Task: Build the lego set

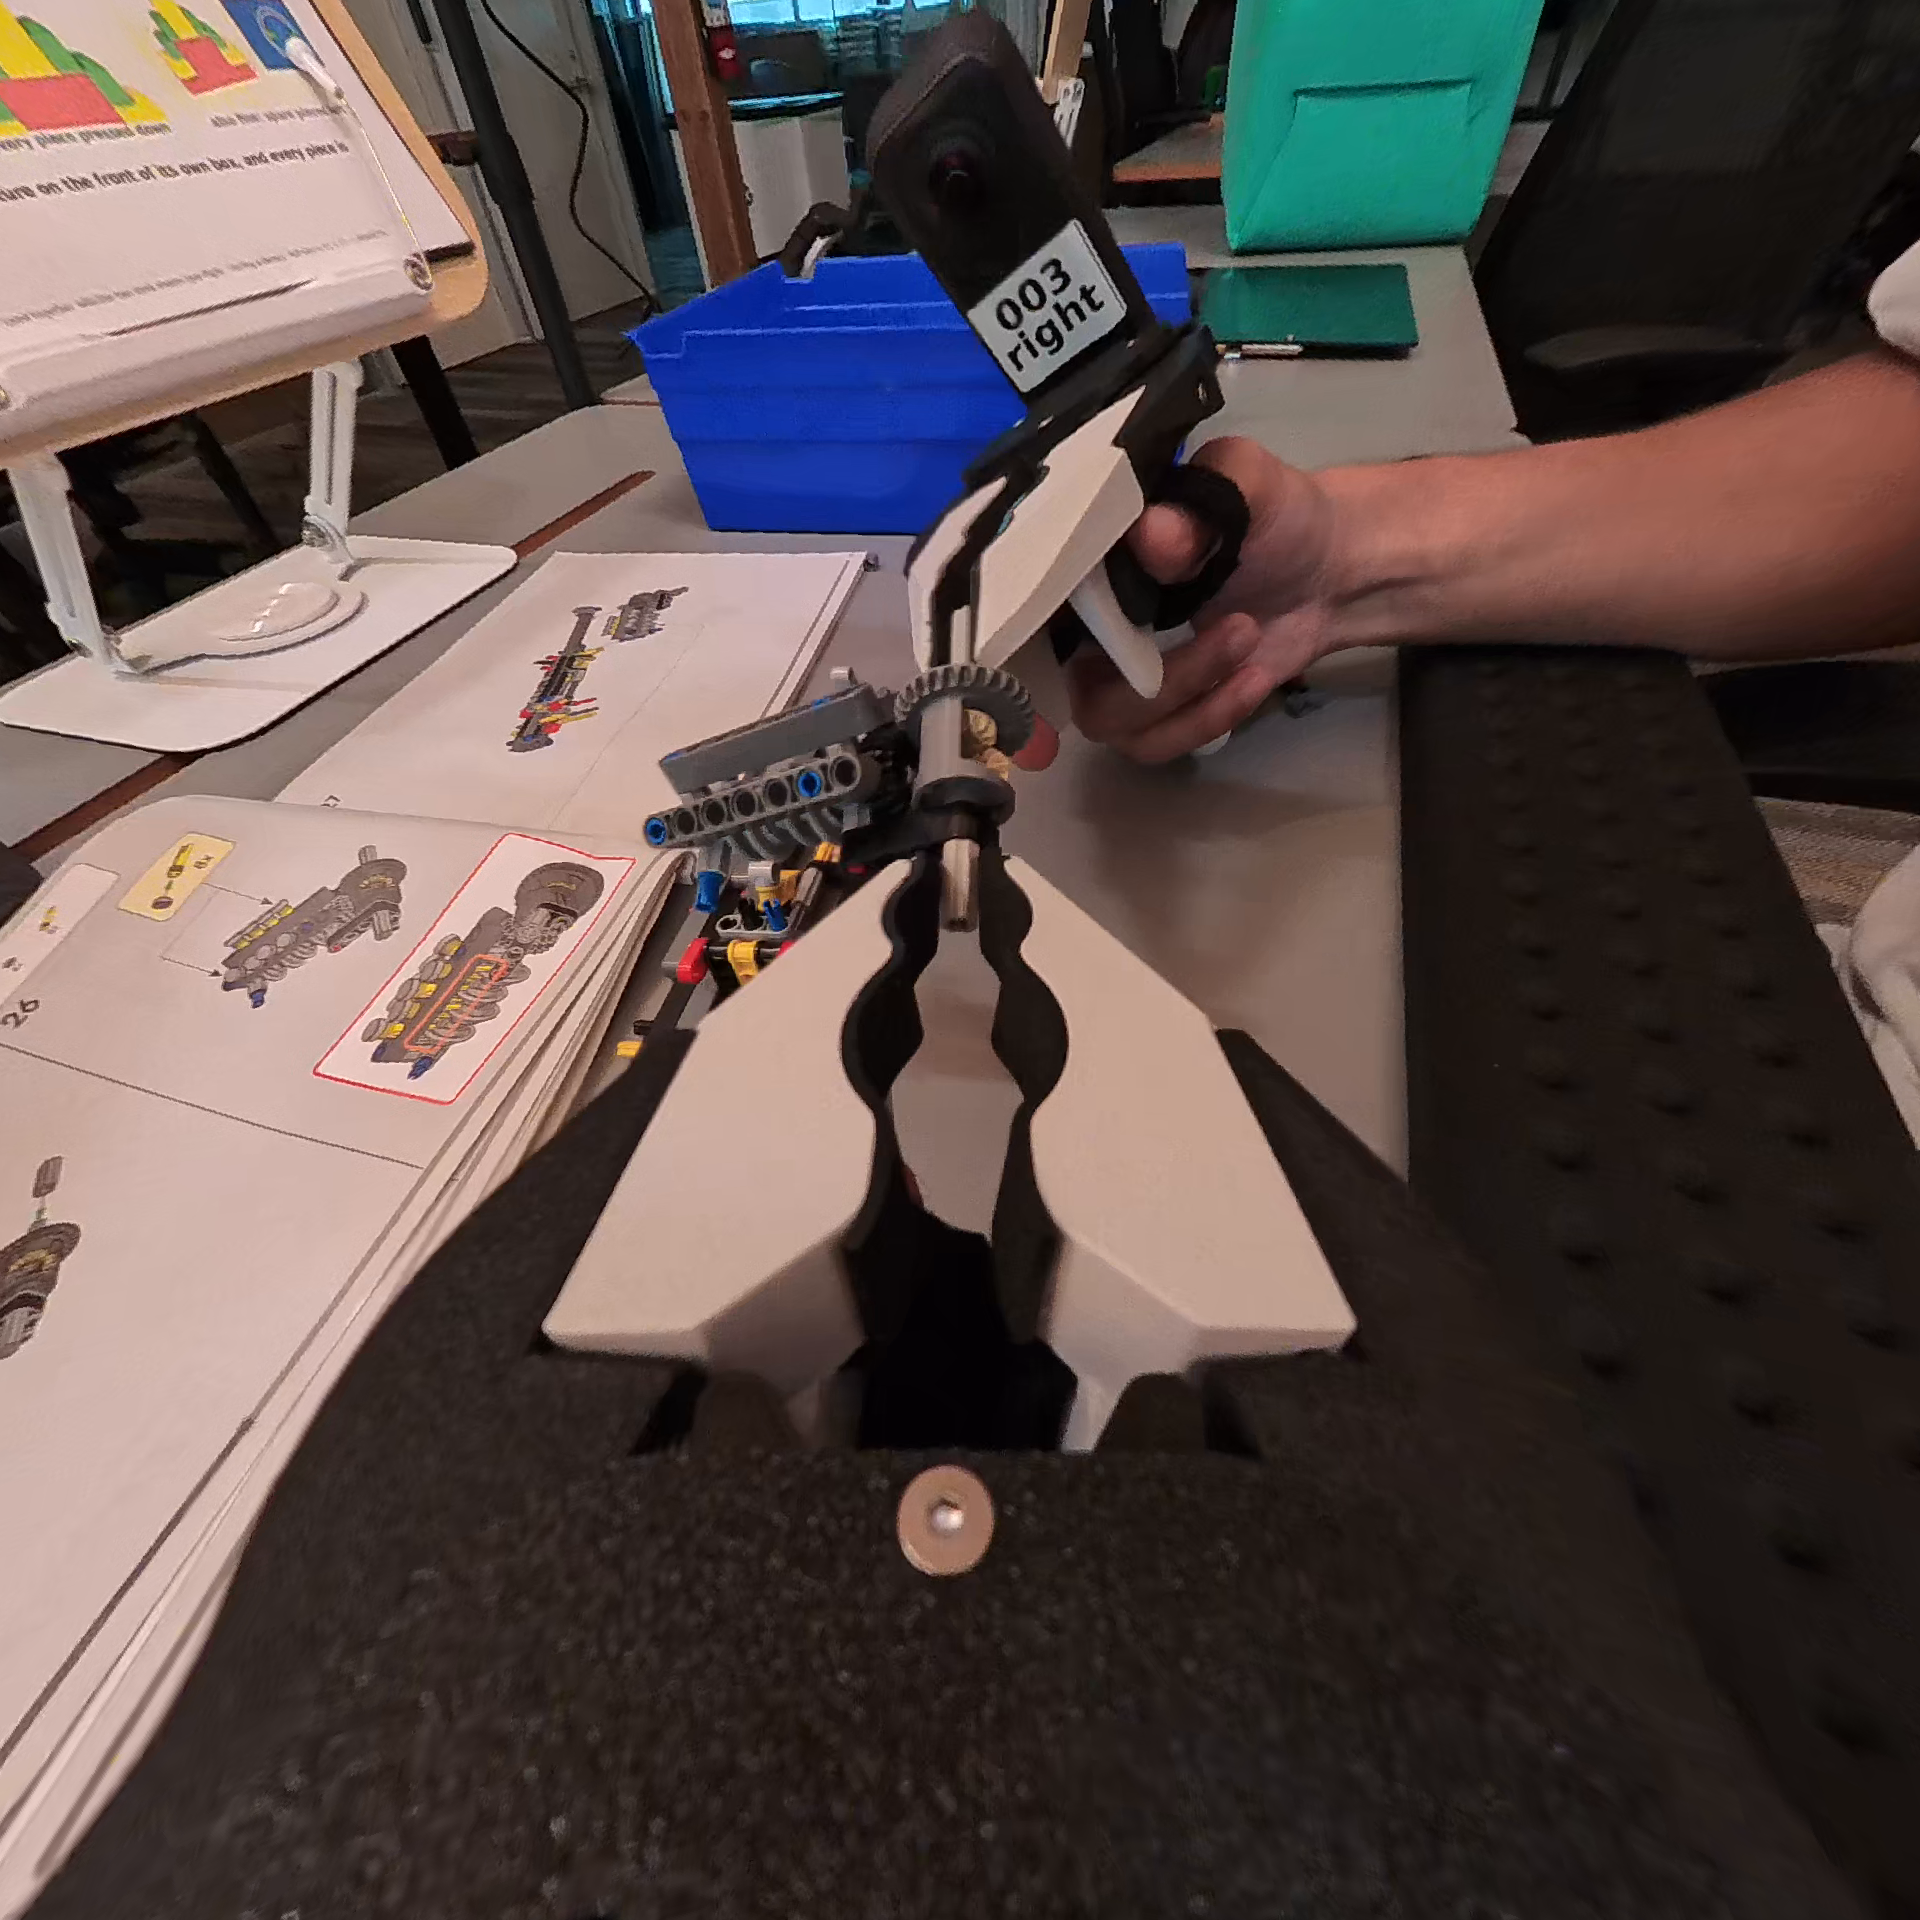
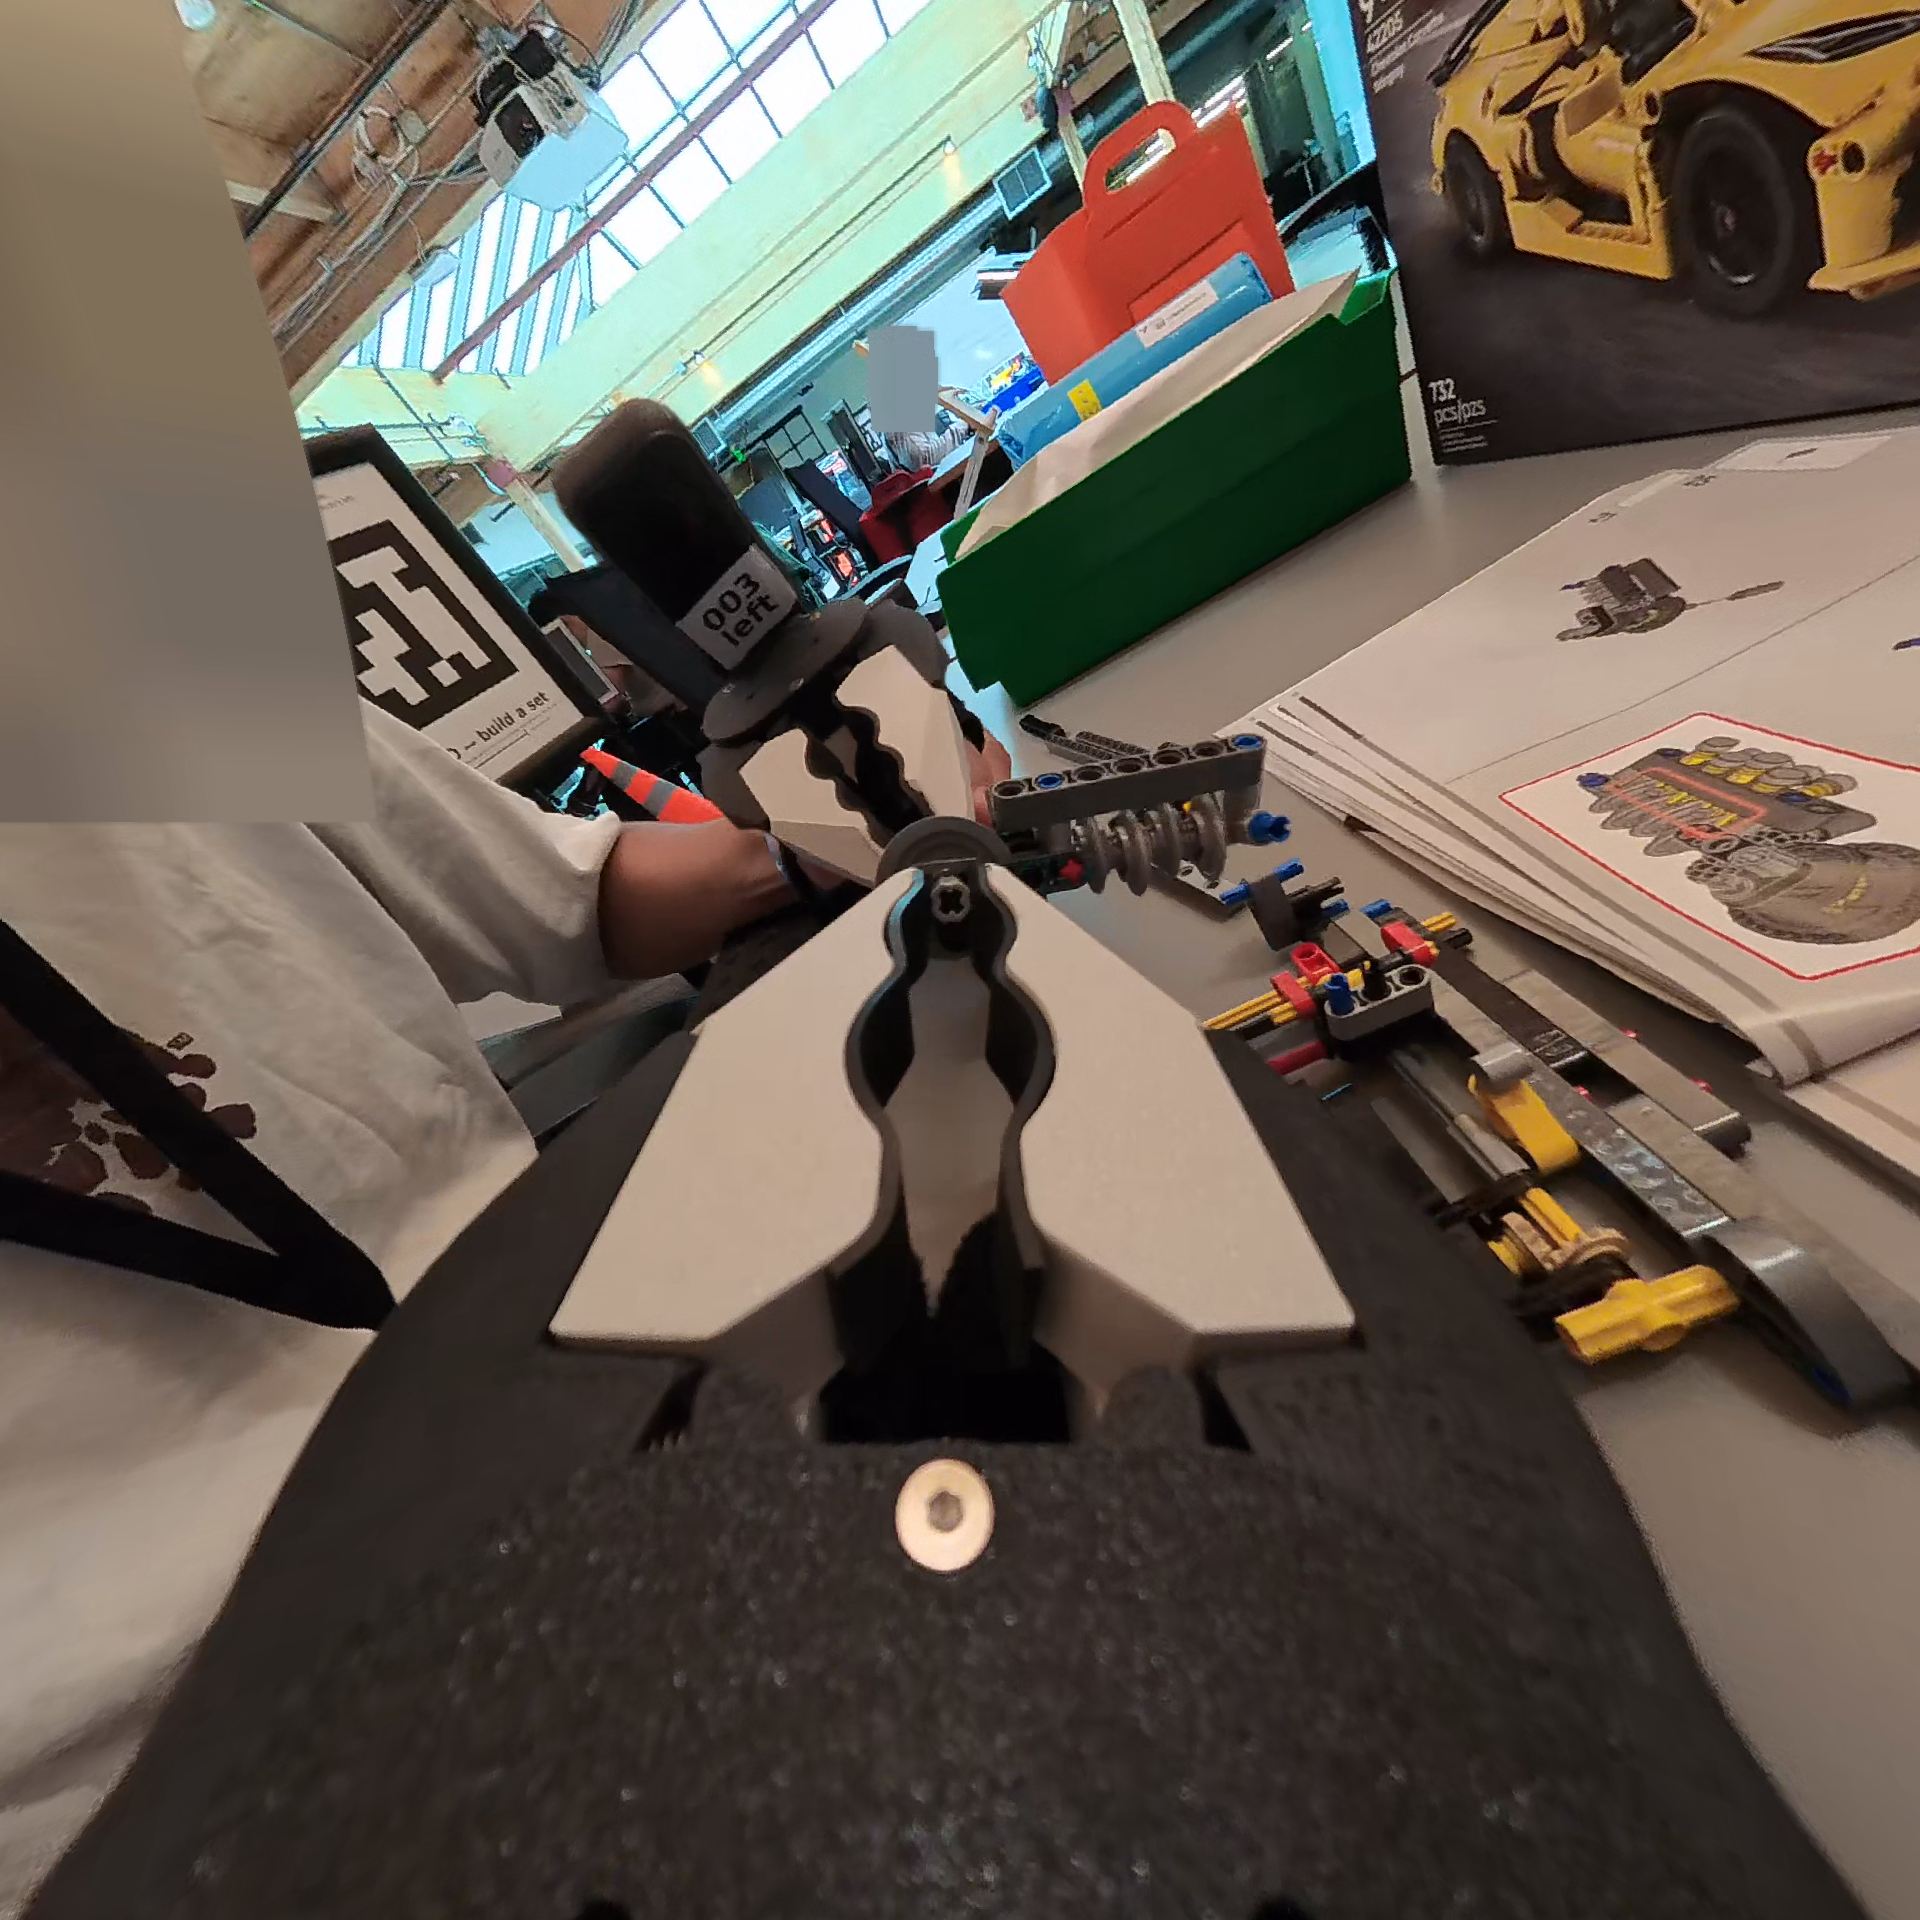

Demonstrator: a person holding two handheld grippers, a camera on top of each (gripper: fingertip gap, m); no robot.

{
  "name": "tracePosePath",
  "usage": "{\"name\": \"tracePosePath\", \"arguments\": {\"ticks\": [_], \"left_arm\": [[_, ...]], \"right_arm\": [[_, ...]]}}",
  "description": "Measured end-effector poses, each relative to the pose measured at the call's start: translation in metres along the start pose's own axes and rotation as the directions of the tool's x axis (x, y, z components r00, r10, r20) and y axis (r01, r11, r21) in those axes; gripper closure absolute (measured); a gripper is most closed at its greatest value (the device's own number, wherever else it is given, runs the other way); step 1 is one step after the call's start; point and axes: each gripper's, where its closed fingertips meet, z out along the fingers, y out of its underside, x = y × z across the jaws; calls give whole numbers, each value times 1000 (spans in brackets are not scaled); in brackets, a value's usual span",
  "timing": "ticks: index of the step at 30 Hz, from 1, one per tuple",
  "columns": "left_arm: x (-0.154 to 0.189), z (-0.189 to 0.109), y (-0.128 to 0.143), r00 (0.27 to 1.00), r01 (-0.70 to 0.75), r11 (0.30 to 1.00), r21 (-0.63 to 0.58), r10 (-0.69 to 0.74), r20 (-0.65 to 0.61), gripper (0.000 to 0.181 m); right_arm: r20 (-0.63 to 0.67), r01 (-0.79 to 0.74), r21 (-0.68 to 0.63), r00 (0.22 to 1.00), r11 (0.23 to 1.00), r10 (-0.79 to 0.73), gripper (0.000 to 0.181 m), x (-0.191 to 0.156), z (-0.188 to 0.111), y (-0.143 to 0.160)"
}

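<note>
- Left gripper (image 1: 961,883): fingertips pinched on the near end of a light grey axle (image 1: 954,790).
- Right gripper (image 2: 951,899): tips closed over the same axle's cross-shaped end (image 2: 951,896), beside a dark bevel gear (image 1: 964,694).
- The engine block assembly (image 1: 774,795) hangs off that axle, above the long chassis (image 2: 1507,1091) and right of the open instruction booklet (image 1: 312,987).
- Likely step: seating gear and axle; next calls for steady, aligned push.

Blue plastic bin (image 1: 831,416), white document stand (image 1: 260,623), green tray (image 2: 1174,530), orange carrier (image 2: 1153,239), teal box (image 1: 1371,114), grey tabletop (image 1: 1195,883).
</note>
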Motion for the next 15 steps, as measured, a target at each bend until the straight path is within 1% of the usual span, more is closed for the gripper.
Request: {"name": "tracePosePath", "arguments": {"ticks": [5,9,15], "left_arm": [[4,-1,1,1000,-3,1000,-2,3,-17,175],[4,-1,4,1000,-2,1000,-22,1,-24,175],[8,-4,0,998,27,1000,-6,-27,-49,175]], "right_arm": [[14,-9,12,1000,1000,9,175,-3,-1,-1],[8,3,-7,1000,1000,-3,175,-2,-1,2],[23,26,-9,999,1000,-26,175,-6,0,2]]}}
